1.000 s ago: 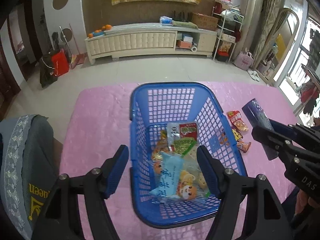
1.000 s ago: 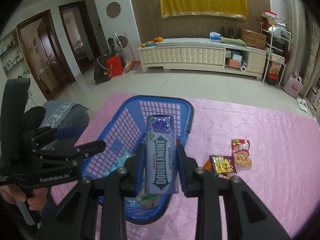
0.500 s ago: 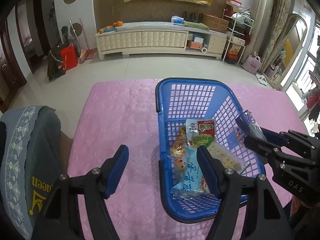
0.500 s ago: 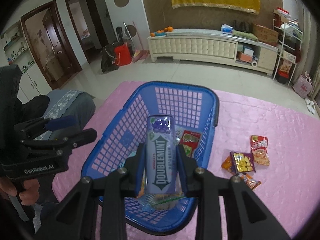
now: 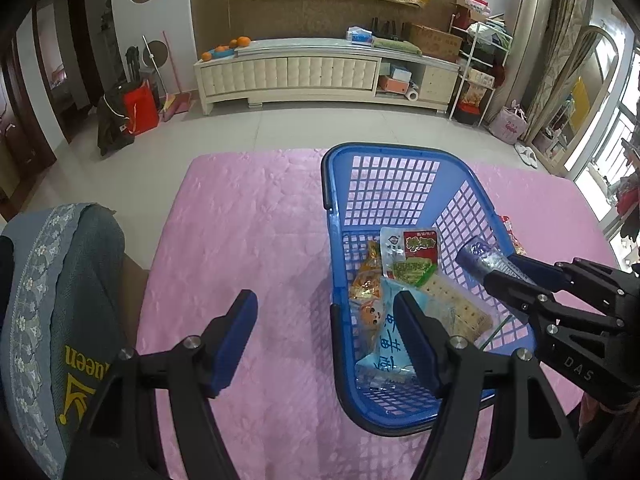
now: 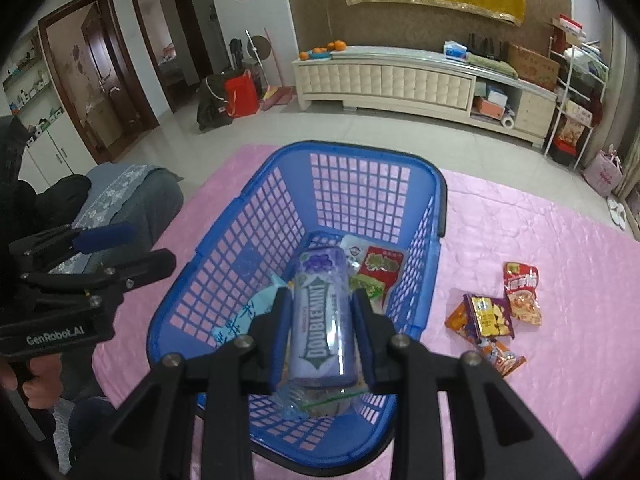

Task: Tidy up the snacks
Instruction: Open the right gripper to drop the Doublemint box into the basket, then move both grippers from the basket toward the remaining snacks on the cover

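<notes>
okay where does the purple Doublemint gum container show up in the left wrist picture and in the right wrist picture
Left wrist: the Doublemint container pokes in from the right edge, clamped in the right gripper, over the blue basket.
Right wrist: it stands bottom centre between that gripper's fingers, above the basket's contents.
Shared landmark: the blue basket on pink cloth.

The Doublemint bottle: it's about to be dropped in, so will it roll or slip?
The Doublemint bottle looks rigid and round, so it would likely roll. Its glossy wrap may slip. The packets in the blue basket should probably stop it.
</notes>
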`<state>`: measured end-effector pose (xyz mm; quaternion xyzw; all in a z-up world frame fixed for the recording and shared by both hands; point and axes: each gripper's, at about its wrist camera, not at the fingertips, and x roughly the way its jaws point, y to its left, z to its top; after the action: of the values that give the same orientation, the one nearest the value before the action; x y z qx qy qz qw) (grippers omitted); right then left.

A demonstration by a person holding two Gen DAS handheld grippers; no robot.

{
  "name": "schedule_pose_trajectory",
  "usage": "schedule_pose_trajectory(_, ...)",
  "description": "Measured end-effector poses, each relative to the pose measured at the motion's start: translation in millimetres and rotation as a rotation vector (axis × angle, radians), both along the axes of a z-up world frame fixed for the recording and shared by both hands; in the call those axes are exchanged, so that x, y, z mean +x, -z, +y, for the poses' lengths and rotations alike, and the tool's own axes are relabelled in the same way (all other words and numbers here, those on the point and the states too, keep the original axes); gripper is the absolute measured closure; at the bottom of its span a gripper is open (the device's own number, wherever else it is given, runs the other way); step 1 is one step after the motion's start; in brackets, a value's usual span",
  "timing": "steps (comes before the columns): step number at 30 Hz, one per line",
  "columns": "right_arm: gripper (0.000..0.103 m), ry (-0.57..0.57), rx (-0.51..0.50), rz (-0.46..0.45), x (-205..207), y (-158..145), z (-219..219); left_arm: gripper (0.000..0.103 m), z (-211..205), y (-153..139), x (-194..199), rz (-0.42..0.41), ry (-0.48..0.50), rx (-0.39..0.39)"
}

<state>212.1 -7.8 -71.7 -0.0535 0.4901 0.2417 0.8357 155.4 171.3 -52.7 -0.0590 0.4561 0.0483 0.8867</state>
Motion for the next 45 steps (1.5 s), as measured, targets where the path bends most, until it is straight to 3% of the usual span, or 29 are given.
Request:
schedule_pose_trajectory(3,0.062,0.003,0.011,0.002,-1,-2,-4,0.035,-2,0,-3,-0.005,0.002,0.002)
schedule_pose_trajectory(5,0.038,0.02,0.008,-0.008,-1,-6,-8,0.035,-4,0,-5,-0.005,0.007,0.004)
schedule_pose_trajectory(8,0.023,0.044,0.03,-0.033,-4,-14,-14,0.035,-5,1,-7,0.001,0.006,0.01)
schedule_pose_trajectory(10,0.02,0.056,0.027,-0.052,-7,-20,-19,0.035,-8,-2,-8,-0.002,0.006,0.007)
schedule_pose_trajectory(27,0.017,0.187,0.024,-0.11,-20,-53,-90,0.035,-76,-34,-8,-0.069,0.087,0.027)
schedule_pose_trajectory(35,0.017,0.252,-0.005,-0.101,-23,-50,-132,0.035,-120,-37,6,-0.081,0.132,0.02)
schedule_pose_trajectory(45,0.015,0.356,-0.033,-0.046,-16,-32,-198,0.035,-189,-20,41,-0.05,0.217,0.002)
